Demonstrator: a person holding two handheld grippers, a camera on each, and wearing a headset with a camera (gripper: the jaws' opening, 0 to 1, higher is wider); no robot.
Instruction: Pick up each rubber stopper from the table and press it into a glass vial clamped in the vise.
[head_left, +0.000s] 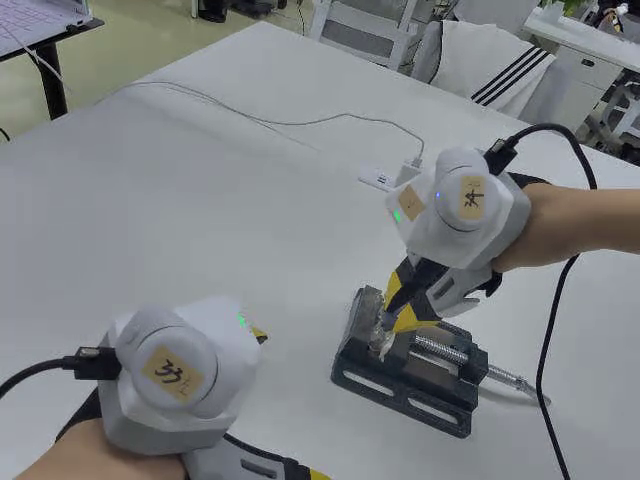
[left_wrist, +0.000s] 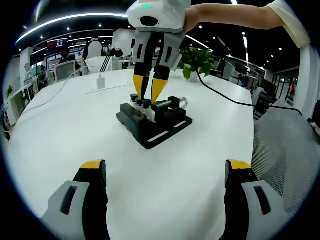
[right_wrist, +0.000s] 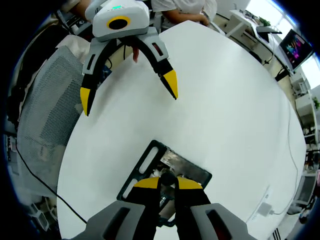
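Right gripper (left_wrist: 147, 96) pinches one stopper (right_wrist: 168, 177) over one vise (head_left: 400, 386).

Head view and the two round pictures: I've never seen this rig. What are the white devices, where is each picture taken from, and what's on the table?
No robot: a person holds a two-jaw gripper in each hand. The head view comes from a headset camera looking down; each round picture comes from a camera riding on one gripper. On the white table stands a black vise clamping glass vials; a white cable lies behind it. The right gripper hangs over the vise, jaws nearly closed on a small dark thing, apparently a rubber stopper. The left gripper is open, holding nothing.
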